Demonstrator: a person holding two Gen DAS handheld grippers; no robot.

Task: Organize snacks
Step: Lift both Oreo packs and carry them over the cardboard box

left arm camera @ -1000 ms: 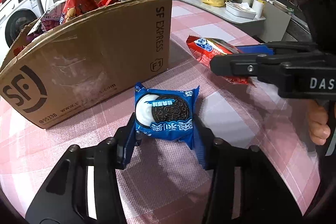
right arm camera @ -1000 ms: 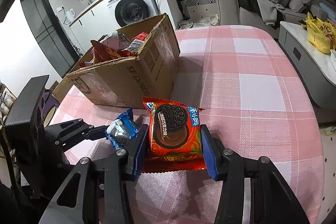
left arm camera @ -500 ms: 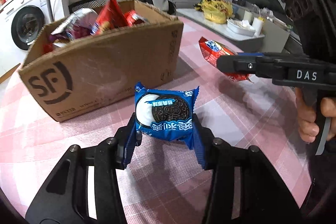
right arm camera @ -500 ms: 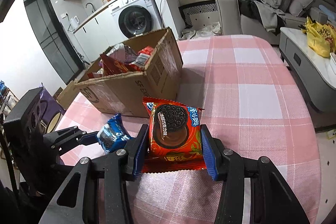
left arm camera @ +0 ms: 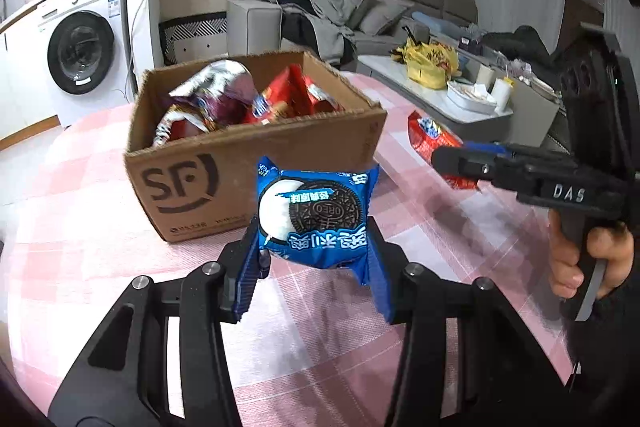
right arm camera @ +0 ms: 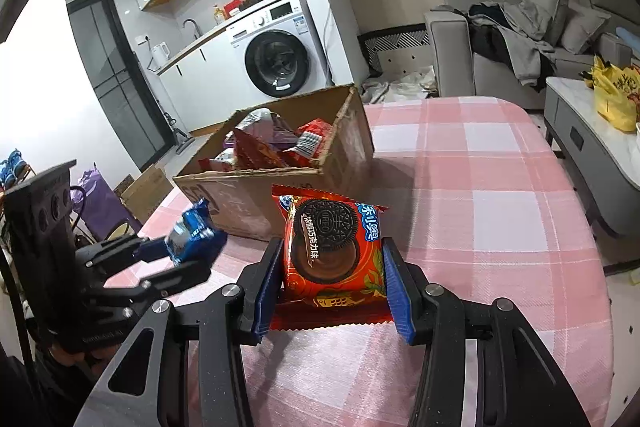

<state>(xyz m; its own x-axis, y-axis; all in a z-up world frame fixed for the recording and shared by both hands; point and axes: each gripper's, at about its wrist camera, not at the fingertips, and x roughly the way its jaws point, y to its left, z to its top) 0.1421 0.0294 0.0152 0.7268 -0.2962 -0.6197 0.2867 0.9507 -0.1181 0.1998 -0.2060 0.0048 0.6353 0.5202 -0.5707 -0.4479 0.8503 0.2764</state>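
My left gripper is shut on a blue Oreo packet and holds it in the air in front of the cardboard box. My right gripper is shut on a red Oreo packet, also lifted, in front of the box. The box holds several snack bags. In the left wrist view the right gripper shows at the right with the red packet. In the right wrist view the left gripper shows at the left with the blue packet.
The box stands on a table with a pink checked cloth. A washing machine and counter are behind it. A sofa and a low table with a yellow bag lie to the right.
Both grippers have risen with their packets. The view now looks down into the open top of the box, which appears farther and lower.
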